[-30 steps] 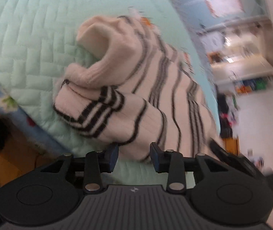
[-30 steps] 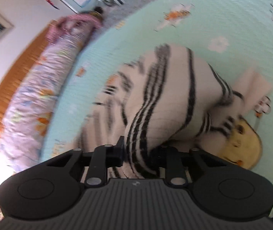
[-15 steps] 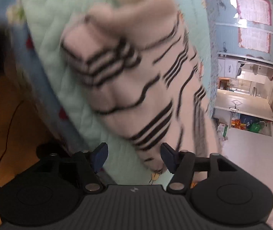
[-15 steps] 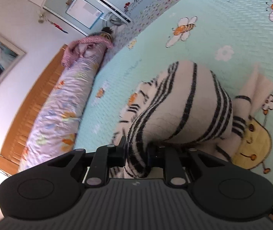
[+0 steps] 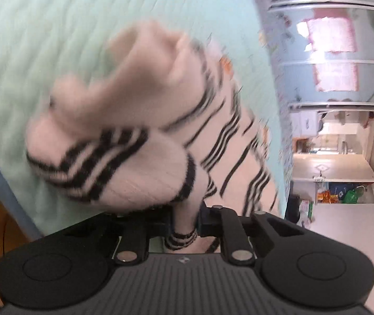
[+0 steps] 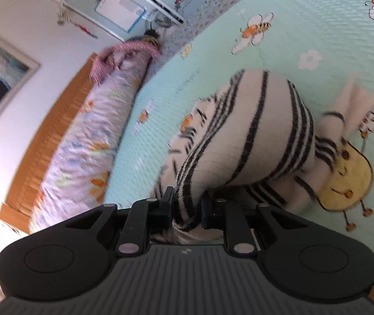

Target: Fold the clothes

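1. Up close, the left gripper [image 5: 184,221] is closing, its fingers pinching a striped edge of the sweater [image 5: 139,141], which looks blurred.
2. Right gripper [image 6: 187,211] fingers stand nearly together, clamping a sweater fold.
3. Bunched, the sweater lies on the bed [image 6: 318,21], its lower part hidden behind both grippers.

Mint quilted bedspread [image 6: 318,26] with bee prints, striped sweater [image 6: 260,131] and floral bolster [image 6: 82,141] on it

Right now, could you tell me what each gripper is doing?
Left gripper: closing on the striped sweater.
Right gripper: shut on the striped sweater.
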`<move>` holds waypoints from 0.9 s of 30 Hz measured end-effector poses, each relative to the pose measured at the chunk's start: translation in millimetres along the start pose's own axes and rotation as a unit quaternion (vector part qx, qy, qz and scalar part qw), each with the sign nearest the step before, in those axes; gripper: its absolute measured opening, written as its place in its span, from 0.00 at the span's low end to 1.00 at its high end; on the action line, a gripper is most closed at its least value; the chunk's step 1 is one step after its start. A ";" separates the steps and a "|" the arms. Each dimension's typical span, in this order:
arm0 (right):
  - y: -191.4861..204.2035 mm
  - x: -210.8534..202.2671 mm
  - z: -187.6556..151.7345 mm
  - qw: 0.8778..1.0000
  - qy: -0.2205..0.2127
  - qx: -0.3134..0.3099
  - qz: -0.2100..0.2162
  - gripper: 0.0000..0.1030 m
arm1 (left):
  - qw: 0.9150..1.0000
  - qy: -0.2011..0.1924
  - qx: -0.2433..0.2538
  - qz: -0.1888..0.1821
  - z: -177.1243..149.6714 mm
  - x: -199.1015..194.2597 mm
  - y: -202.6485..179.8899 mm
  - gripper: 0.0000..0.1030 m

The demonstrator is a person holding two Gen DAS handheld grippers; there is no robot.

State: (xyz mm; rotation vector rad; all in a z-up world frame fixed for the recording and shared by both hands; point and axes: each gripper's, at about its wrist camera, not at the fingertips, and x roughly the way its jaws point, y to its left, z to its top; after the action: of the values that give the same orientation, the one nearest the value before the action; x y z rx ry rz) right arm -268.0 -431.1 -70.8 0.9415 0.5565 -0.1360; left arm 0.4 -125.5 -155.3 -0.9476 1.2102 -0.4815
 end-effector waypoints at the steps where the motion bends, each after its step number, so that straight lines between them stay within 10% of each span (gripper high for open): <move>1: 0.5 -0.5 -5.1 1.000 0.004 -0.012 -0.006 0.20 | 1.000 -0.017 0.013 -0.005 1.8 -10.0 -3.1 0.13; 11: 22.6 -39.5 -2.1 0.996 -0.011 -0.082 0.031 0.40 | 0.985 -0.148 0.081 -0.022 47.6 -142.5 -4.9 0.12; 13: 27.2 -43.2 11.4 0.995 -0.033 -0.091 0.028 0.60 | 0.988 -0.137 0.077 -0.005 57.4 -154.8 12.5 0.13; 21: 51.9 22.7 68.5 0.992 -0.033 -0.124 0.001 0.63 | 0.996 -0.048 0.073 0.025 37.9 -137.5 65.3 0.17; 27: 109.2 121.7 113.6 0.965 0.041 -0.258 -0.004 0.77 | 0.992 -0.024 0.121 0.021 26.5 -124.3 65.9 0.21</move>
State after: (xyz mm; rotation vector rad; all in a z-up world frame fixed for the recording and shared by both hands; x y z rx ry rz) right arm -81.9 -441.6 -0.9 0.4382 0.6321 0.0432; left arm -25.3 14.2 -137.5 -0.7220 1.0979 -0.5549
